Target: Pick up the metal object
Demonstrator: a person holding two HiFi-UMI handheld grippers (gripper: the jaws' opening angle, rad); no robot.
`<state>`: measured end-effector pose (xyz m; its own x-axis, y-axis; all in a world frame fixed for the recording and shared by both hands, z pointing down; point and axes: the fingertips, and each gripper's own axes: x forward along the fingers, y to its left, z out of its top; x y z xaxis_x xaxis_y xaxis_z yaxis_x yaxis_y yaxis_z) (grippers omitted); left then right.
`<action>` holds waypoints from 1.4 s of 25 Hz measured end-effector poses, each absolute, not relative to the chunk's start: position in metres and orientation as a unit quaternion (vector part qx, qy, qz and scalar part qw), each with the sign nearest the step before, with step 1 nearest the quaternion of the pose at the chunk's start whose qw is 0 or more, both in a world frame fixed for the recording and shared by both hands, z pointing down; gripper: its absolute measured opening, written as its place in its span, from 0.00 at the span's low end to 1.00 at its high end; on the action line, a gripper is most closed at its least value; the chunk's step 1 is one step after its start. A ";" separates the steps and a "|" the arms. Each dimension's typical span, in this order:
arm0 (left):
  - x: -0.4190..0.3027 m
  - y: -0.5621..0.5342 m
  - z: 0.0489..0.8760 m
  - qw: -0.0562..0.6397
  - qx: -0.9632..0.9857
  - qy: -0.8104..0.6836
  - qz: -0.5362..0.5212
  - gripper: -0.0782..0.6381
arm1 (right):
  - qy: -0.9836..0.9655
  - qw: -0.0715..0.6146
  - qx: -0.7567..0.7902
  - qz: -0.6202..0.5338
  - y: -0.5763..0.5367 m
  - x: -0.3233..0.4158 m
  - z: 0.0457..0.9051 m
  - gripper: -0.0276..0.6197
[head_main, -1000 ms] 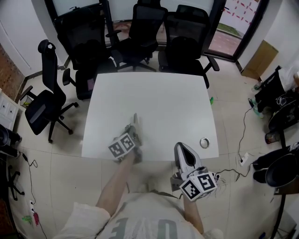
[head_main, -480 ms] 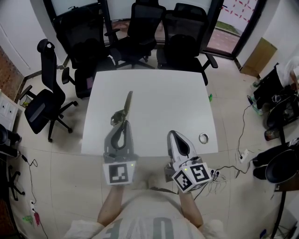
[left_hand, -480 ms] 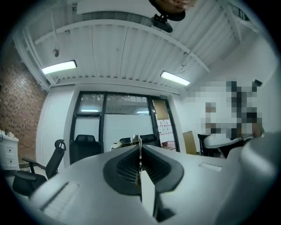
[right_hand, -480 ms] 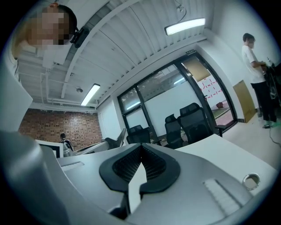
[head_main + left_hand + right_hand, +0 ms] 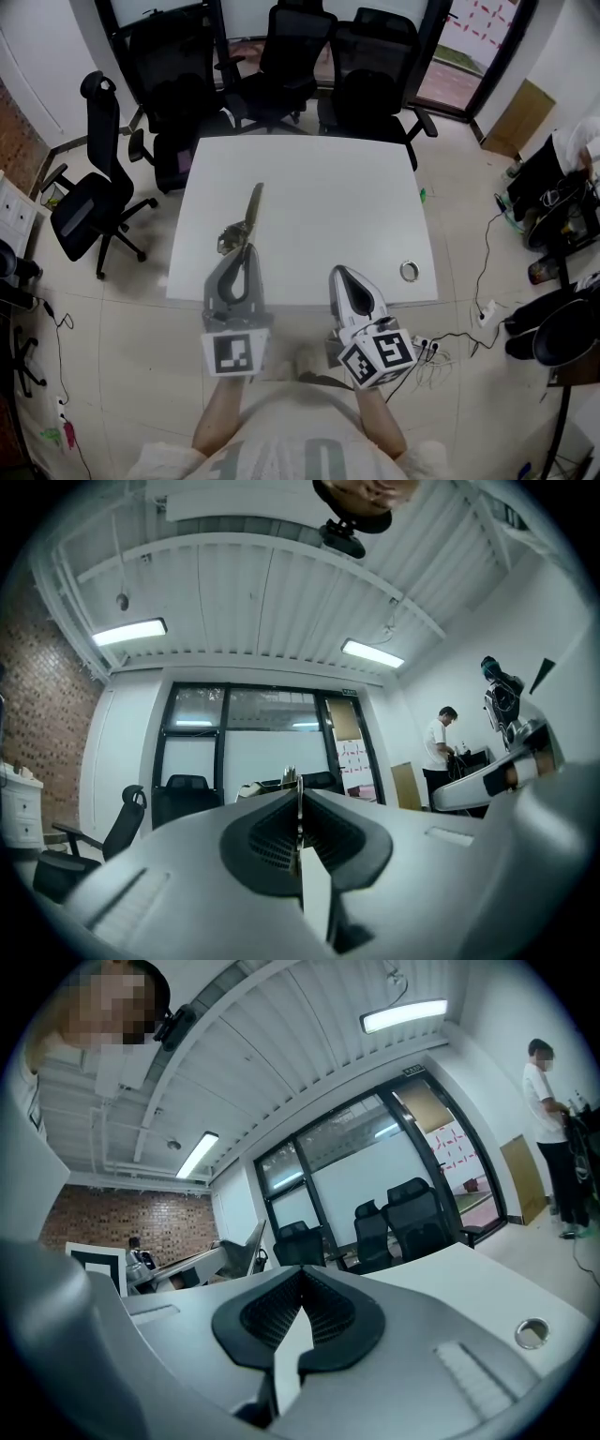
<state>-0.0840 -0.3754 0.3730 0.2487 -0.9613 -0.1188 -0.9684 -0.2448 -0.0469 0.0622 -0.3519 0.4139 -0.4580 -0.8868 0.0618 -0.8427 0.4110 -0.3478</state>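
**A:** so how far along is the pick-up?

**B:** basically done imo. The left tongs [image 5: 240, 251] are clenched on the near end of the metal object [image 5: 249, 211], with its thin edge pinched between the jaws. The rest of it sticks out over the left half of the surface [image 5: 328, 197], pointing at the far edge. Looks lifted rather than lying flat, but I can't swear to that from above. All that's left is maybe raising it clear

**A:** and the pose?

**B:** both are held low at the near edge, aimed across the surface. The left one seems tipped up a bit. The right tongs [image 5: 339, 274] are clenched on nothing, just alongside. There's a ring [image 5: 410, 272] sitting by the near right corner, well apart from both
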 end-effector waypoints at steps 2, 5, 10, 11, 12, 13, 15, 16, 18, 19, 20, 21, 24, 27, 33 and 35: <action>-0.089 -0.369 0.374 0.056 -0.790 0.610 0.027 0.11 | 0.838 0.065 -0.518 -0.161 -0.350 0.058 0.410 0.06; -0.098 -0.361 0.376 0.060 -0.790 0.610 0.020 0.11 | 0.842 0.061 -0.519 -0.138 -0.345 0.051 0.397 0.06; -0.109 -0.341 0.395 0.067 -0.791 0.608 0.003 0.11 | 0.827 0.044 -0.545 -0.133 -0.317 0.063 0.404 0.06; -0.115 -0.335 0.401 0.059 -0.790 0.610 -0.003 0.11 | 0.820 0.044 -0.553 -0.142 -0.309 0.065 0.411 0.06; -0.121 -0.330 0.405 0.055 -0.788 0.613 -0.009 0.11 | 0.816 0.045 -0.557 -0.150 -0.302 0.064 0.416 0.06; -0.127 -0.325 0.407 0.053 -0.785 0.618 -0.011 0.11 | 0.814 0.044 -0.558 -0.155 -0.295 0.063 0.419 0.06; -0.138 -0.312 0.408 0.048 -0.776 0.628 -0.010 0.11 | 0.817 0.039 -0.554 -0.157 -0.280 0.061 0.421 0.06; -0.143 -0.304 0.409 0.047 -0.772 0.634 -0.011 0.11 | 0.818 0.037 -0.552 -0.156 -0.272 0.059 0.422 0.06; -0.150 -0.287 0.410 0.050 -0.766 0.641 -0.013 0.11 | 0.821 0.039 -0.549 -0.152 -0.254 0.056 0.423 0.06; -0.152 -0.278 0.410 0.053 -0.765 0.642 -0.012 0.11 | 0.821 0.043 -0.549 -0.150 -0.244 0.055 0.423 0.06; -0.151 -0.267 0.410 0.055 -0.765 0.642 -0.010 0.11 | 0.821 0.047 -0.550 -0.147 -0.232 0.055 0.424 0.06; -0.148 -0.255 0.409 0.056 -0.766 0.640 -0.007 0.11 | 0.821 0.050 -0.550 -0.145 -0.219 0.056 0.424 0.06; -0.127 -0.202 0.406 0.060 -0.777 0.627 -0.004 0.11 | 0.823 0.053 -0.547 -0.140 -0.159 0.060 0.428 0.06; -0.093 -0.132 0.404 0.078 -0.792 0.606 -0.003 0.11 | 0.823 0.048 -0.551 -0.125 -0.083 0.074 0.441 0.06; -0.052 -0.021 0.372 0.038 -0.801 0.597 0.021 0.11 | 0.820 0.070 -0.557 -0.108 0.017 0.084 0.401 0.06; -0.055 0.008 0.357 0.047 -0.800 0.597 0.025 0.11 | 0.825 0.070 -0.553 -0.094 0.042 0.077 0.384 0.06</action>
<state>-0.0550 0.0081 0.3573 0.2849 -0.9538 -0.0954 -0.9584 -0.2817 -0.0459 0.0772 0.0422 0.3836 -0.3790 -0.9253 -0.0111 -0.8992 0.3710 -0.2319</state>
